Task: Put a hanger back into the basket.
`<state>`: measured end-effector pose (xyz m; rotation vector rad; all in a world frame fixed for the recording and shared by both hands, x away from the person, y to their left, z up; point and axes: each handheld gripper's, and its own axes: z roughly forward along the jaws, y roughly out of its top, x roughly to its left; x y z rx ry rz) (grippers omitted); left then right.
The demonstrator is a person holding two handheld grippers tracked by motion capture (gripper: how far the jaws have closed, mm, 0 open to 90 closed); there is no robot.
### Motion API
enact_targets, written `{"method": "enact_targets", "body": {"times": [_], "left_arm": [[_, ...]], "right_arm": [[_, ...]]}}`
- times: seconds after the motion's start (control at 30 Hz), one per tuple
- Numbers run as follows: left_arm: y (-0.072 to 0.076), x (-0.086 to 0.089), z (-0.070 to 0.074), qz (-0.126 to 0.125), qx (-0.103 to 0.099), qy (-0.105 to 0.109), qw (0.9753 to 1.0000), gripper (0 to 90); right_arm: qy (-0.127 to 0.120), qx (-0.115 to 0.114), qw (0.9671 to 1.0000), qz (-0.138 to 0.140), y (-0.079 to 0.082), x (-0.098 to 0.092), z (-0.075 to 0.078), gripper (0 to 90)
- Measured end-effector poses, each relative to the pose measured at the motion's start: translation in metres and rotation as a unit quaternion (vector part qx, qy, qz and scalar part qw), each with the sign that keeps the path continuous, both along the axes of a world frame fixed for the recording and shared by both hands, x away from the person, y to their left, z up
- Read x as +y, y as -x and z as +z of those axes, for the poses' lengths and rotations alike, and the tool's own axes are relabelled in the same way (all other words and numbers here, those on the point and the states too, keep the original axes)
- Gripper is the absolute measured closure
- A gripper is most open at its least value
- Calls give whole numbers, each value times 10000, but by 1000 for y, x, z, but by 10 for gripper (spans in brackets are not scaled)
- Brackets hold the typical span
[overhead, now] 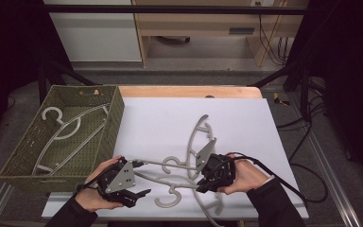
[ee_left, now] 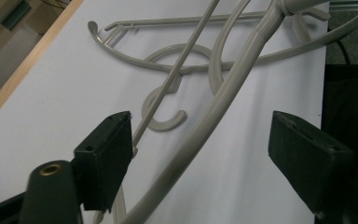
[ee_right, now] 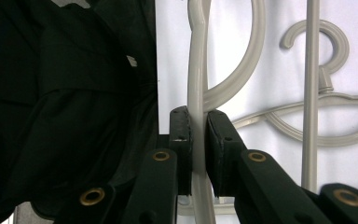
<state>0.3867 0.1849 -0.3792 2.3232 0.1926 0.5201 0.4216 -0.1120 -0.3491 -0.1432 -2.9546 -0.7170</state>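
While the right gripper (ee_right: pixel 198 140) pinches the arm of a grey hanger (ee_right: pixel 196 70) between its closed-in jaws at the lower middle of its own view, the left gripper (ee_left: pixel 200 158) stands spread, a hanger arm running up between its jaws without touching the far one. Seen from above, several tangled hangers (overhead: pixel 184 170) lie on the white board (overhead: pixel 246 123) at lower centre, and one more hanger (overhead: pixel 71 132) lies inside the green basket (overhead: pixel 113 123) at the left.
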Motion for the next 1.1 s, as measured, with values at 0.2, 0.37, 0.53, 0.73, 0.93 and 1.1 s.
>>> {"method": "enact_targets", "body": {"times": [0.2, 0.37, 0.53, 0.73, 0.93, 1.1], "left_arm": [[0, -12, 0, -210, -226, -185, 9994, 350], [1, -19, -4, -301, -408, -363, 9981, 455], [2, -24, -8, -396, -612, -590, 9956, 554], [3, -27, -10, -481, -846, -878, 9914, 670], [5, -30, -11, -607, -1164, -1215, 9839, 739], [8, -28, -8, -753, -1311, -1233, 9808, 764]], "right_arm": [[-78, 21, 10000, -7, 1, -3, 3, 818], [-88, 36, 10000, 13, 1, -3, 4, 818], [-71, 91, 9999, 8, 1, -3, 4, 818], [-89, 92, 9999, 28, 1, -2, 3, 818], [-99, 103, 9999, 24, 0, -2, 4, 818], [-198, 40, 9998, 14, 0, -5, 6, 815]]}}
